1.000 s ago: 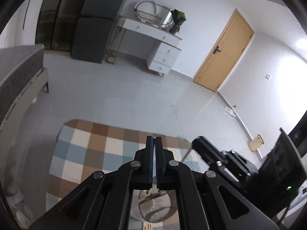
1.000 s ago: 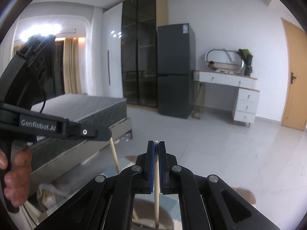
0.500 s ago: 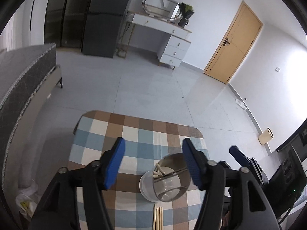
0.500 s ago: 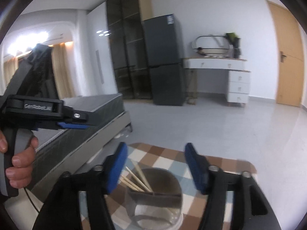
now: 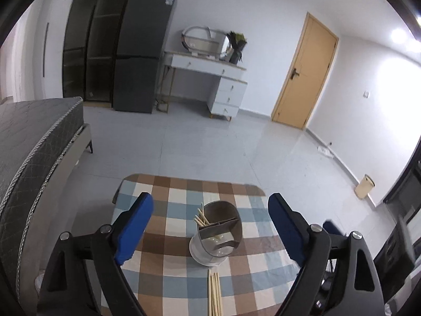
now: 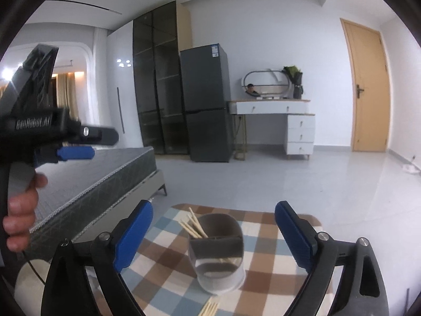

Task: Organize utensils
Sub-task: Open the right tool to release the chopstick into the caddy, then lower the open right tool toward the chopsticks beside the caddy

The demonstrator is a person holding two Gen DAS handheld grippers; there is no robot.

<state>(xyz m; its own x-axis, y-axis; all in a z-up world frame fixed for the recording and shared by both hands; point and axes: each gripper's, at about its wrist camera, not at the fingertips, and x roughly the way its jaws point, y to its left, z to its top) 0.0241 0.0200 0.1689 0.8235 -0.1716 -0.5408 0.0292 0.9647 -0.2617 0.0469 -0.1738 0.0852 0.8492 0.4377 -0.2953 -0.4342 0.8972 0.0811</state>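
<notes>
A metal utensil holder with inner dividers stands on the checked tablecloth. Several wooden chopsticks lean in its far-left compartment. More chopsticks lie flat just in front of it. My left gripper hovers above and behind the holder; its jaws are opening with nothing between the blue pads. In the right wrist view the holder and its chopsticks sit below my right gripper, whose jaws are also opening and hold nothing. The loose chopsticks show at the bottom edge.
A person's hand holds the left gripper up at the left of the right wrist view. A grey bed runs along the table's left side. A dark fridge, a white dresser and a wooden door stand at the far wall.
Both grippers went from shut to wide open and drew back and up from the holder. The chopstick held in the right jaws is gone from them; chopsticks now stand in the holder.
</notes>
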